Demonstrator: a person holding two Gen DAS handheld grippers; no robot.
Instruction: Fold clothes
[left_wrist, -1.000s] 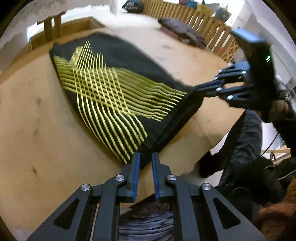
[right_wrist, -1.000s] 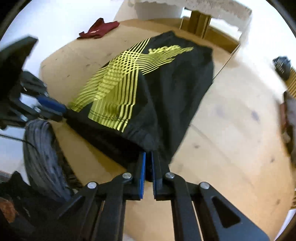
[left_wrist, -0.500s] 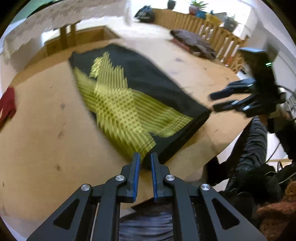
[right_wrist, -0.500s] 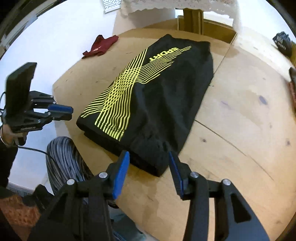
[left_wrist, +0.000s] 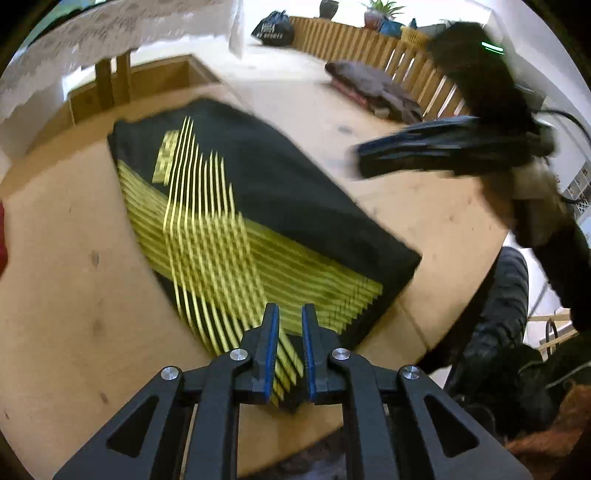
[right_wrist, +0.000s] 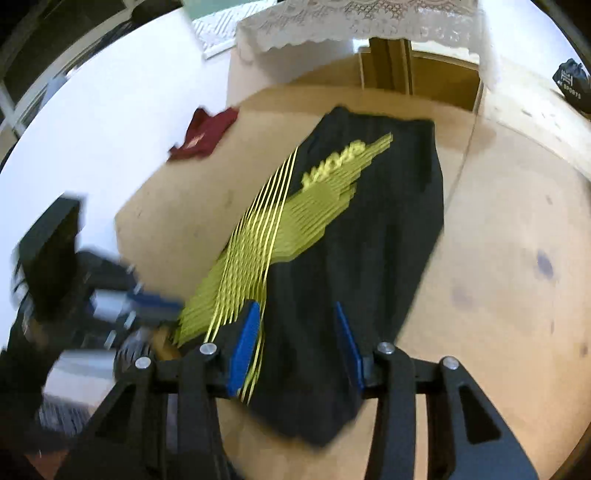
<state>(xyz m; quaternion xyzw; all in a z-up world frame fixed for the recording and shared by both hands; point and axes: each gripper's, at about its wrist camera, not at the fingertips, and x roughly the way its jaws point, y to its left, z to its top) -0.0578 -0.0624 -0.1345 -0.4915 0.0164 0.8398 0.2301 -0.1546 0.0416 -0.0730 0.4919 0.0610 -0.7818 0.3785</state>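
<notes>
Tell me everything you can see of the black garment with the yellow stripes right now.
The black garment is soft fabric printed with crossing yellow lines and blurred yellow lettering. It lies folded into a long rectangle, flat on the wooden table, its near end by the table's edge. The left claw is shut on its near striped corner. The right claw is open above the other near corner, not pressing it. Nothing else touches it.

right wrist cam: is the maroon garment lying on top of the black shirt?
No, the maroon garment lies apart at the table's far-left edge, bare wood between it and the black shirt.
</notes>
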